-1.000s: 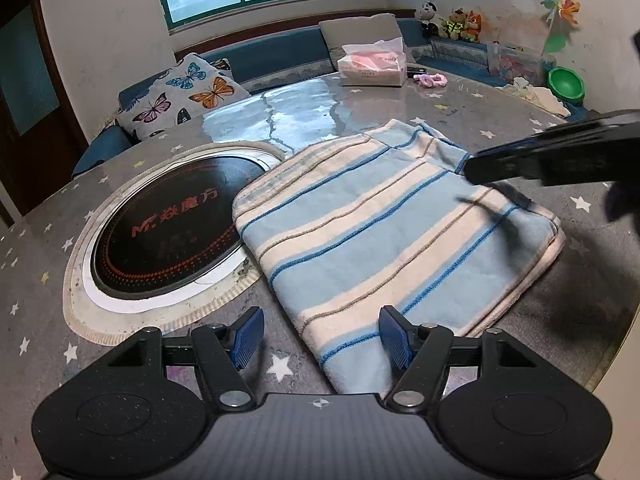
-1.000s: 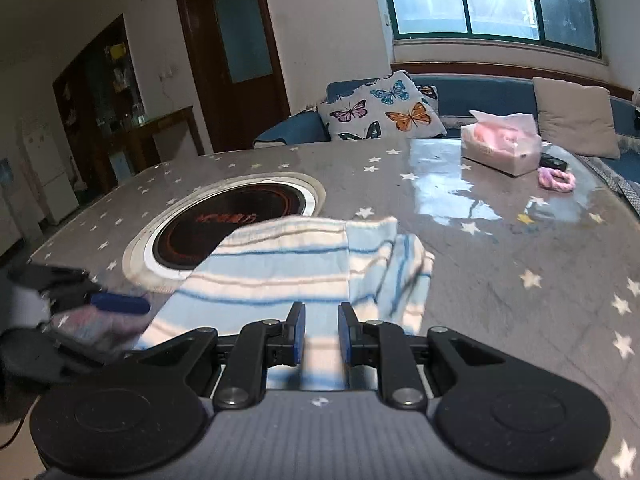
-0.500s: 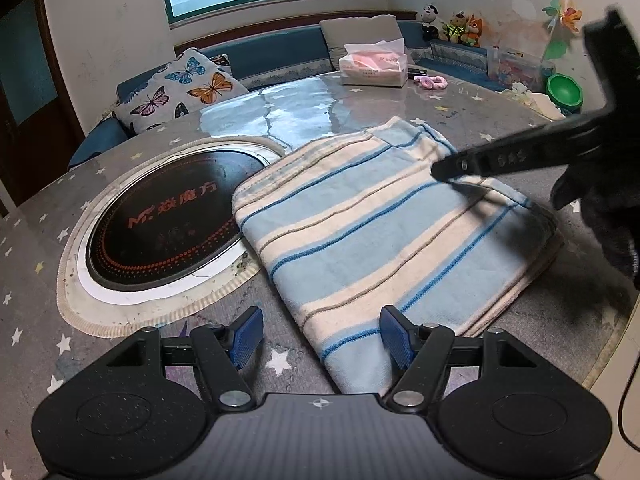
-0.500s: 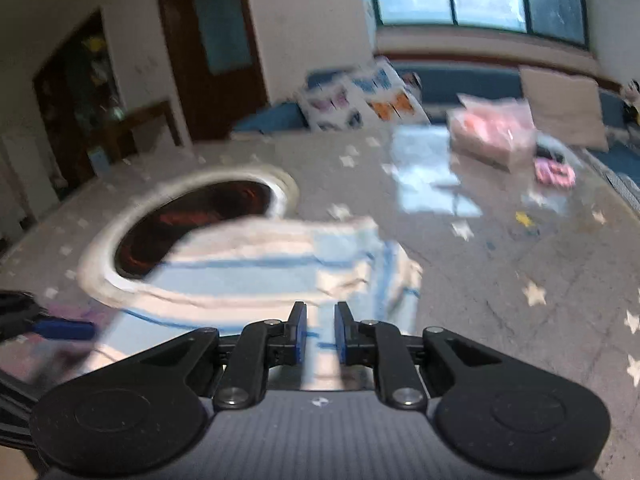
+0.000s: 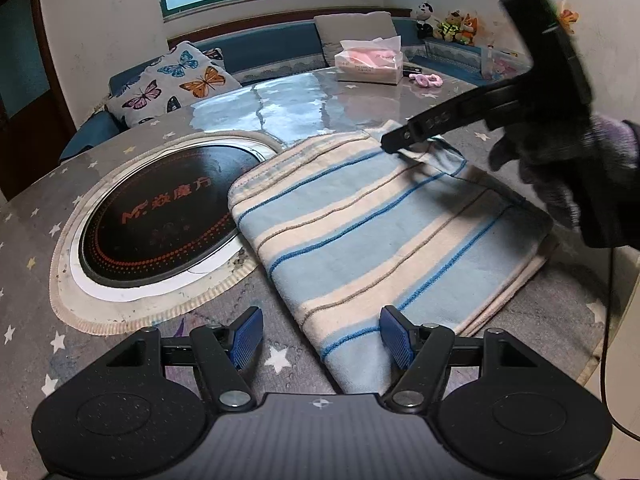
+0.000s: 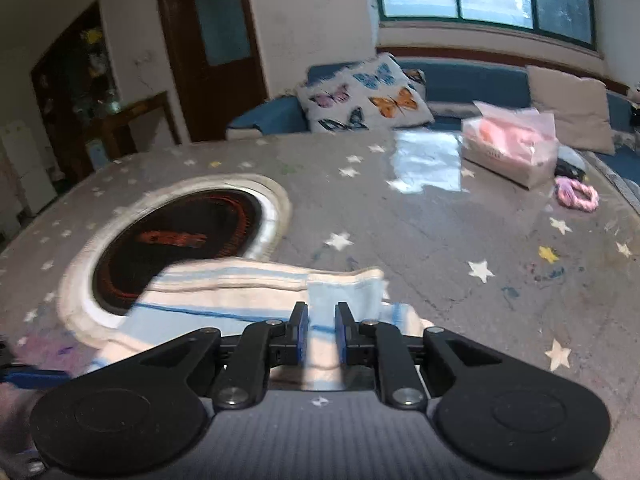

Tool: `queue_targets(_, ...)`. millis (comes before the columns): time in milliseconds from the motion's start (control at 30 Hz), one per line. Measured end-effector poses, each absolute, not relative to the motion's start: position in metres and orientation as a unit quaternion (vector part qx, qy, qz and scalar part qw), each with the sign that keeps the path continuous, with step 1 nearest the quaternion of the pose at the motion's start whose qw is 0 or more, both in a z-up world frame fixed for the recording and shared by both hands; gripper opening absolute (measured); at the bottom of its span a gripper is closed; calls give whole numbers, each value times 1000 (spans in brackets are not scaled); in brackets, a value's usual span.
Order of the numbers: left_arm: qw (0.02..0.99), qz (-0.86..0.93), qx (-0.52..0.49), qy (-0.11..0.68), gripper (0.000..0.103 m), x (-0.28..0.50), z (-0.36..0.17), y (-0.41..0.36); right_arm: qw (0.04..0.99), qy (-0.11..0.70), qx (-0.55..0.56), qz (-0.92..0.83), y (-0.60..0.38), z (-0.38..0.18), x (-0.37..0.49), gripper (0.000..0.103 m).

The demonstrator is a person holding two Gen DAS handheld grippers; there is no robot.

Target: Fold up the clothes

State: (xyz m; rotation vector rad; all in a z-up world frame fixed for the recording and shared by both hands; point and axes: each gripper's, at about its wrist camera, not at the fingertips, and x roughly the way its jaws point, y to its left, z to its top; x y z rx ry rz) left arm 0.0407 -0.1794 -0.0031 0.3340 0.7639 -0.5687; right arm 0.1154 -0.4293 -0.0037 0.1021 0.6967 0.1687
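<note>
The right gripper (image 6: 321,334) is pinching a raised fold of the striped cloth (image 5: 384,240) at its far corner, its jaws nearly together and easing open, with fabric showing between the blue pads (image 6: 303,334). A gloved hand (image 5: 568,168) is carrying it over the cloth's right side. The left gripper (image 5: 320,336) is hovering at the near edge with its jaws standing wide apart and gripping nothing; the cloth's near corner is lying below, between them. The cloth is lying folded on the star-patterned table (image 5: 40,216), its left edge overlapping the rim of the round black cooktop (image 5: 160,216). A pink tissue box (image 5: 368,66) is sitting at the table's far side.
</note>
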Motion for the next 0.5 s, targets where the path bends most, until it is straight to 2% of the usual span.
queue_targets(267, 900, -230, 126, 349, 68, 76, 18, -177, 934, 342, 62, 83, -430, -10, 116, 19)
queue_targets(500, 905, -180, 120, 366, 68, 104, 5, -170, 934, 342, 62, 85, -431, -9, 115, 19)
